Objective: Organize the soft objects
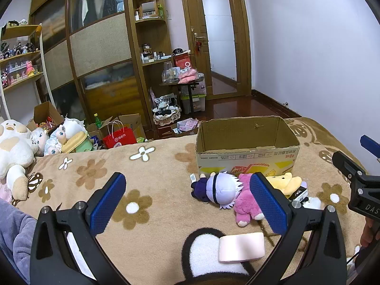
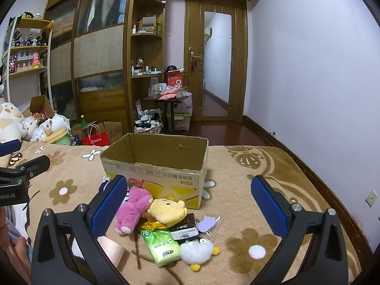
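An open cardboard box (image 1: pixel 247 147) (image 2: pixel 154 166) stands on the flowered blanket. In front of it lie a white-haired purple doll (image 1: pixel 216 188), a pink plush (image 1: pixel 247 201) (image 2: pixel 133 206), a yellow bear plush (image 1: pixel 287 182) (image 2: pixel 166 210), a white fluffy chick (image 2: pixel 198 251), a green tissue pack (image 2: pixel 162 247), a black tissue pack (image 2: pixel 185 228) and a lilac charm (image 2: pixel 206 223). A pink pad (image 1: pixel 241 247) lies nearest. My left gripper (image 1: pixel 187 201) is open and empty above the blanket, left of the pile. My right gripper (image 2: pixel 190 206) is open and empty over the pile.
Large plush toys (image 1: pixel 14 152) sit at the bed's left edge. Beyond the bed are boxes, a red bag (image 1: pixel 118 137), a wardrobe (image 1: pixel 99 47), a cluttered side table (image 1: pixel 182 80) and a door (image 1: pixel 218 38). A wall runs along the right.
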